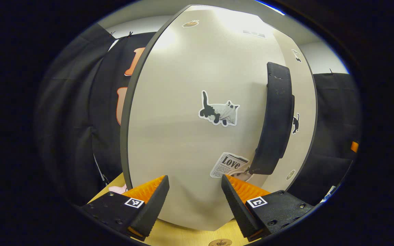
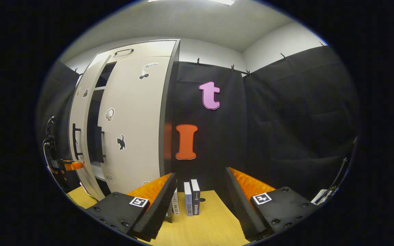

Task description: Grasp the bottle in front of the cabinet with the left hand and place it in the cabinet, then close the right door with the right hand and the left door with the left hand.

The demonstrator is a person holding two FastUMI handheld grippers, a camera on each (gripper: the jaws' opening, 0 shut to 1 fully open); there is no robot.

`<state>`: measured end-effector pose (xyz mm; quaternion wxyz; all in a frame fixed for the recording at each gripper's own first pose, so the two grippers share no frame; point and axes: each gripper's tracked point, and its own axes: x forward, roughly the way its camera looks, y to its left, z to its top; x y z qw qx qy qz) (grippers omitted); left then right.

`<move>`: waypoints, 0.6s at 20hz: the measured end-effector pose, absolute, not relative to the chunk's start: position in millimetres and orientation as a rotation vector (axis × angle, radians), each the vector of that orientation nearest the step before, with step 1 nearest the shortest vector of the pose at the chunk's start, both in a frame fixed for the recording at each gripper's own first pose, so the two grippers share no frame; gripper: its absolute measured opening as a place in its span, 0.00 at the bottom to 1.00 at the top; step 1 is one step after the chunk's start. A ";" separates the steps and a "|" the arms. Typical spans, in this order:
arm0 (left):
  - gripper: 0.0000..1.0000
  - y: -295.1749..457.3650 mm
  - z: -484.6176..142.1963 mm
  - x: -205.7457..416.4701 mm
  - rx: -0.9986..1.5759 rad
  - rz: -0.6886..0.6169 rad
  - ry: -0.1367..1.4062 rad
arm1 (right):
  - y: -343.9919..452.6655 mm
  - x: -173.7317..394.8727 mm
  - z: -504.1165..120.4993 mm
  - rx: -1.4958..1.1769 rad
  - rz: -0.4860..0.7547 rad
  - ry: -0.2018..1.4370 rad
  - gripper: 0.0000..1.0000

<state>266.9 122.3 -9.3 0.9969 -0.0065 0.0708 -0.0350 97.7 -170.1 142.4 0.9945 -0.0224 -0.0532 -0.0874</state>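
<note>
The cabinet's left door (image 1: 190, 136) stands close in front of my left gripper (image 1: 194, 177), pale with cat stickers and a black handle (image 1: 275, 119) near its right edge. My left gripper is open, with its fingertips at the door's lower face and nothing between them. In the right gripper view the left door (image 2: 80, 112) stands ajar, and a dark gap (image 2: 94, 112) shows the shelves. The right door (image 2: 135, 130) lies flat against the cabinet. The left gripper (image 2: 70, 166) is at the ajar door's outer face. My right gripper (image 2: 200, 172) hangs open to the right of the cabinet.
Several upright books (image 2: 192, 198) stand on the wooden table (image 2: 210, 225) just beyond my right gripper's fingers. Black cloth walls close off the back and right. A strip of table (image 1: 190, 235) shows below the left door.
</note>
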 end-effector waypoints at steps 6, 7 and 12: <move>0.94 121.2 -9.8 270.3 0.023 -0.056 0.148 | -186.7 110.4 131.9 -0.029 -0.174 -0.082 0.94; 0.94 121.4 -11.8 270.2 0.031 -0.050 0.163 | -188.1 114.0 130.9 -0.029 -0.171 -0.076 0.94; 0.94 118.6 -5.6 255.8 0.035 -0.043 0.183 | -191.1 124.6 133.8 -0.035 -0.143 -0.076 0.87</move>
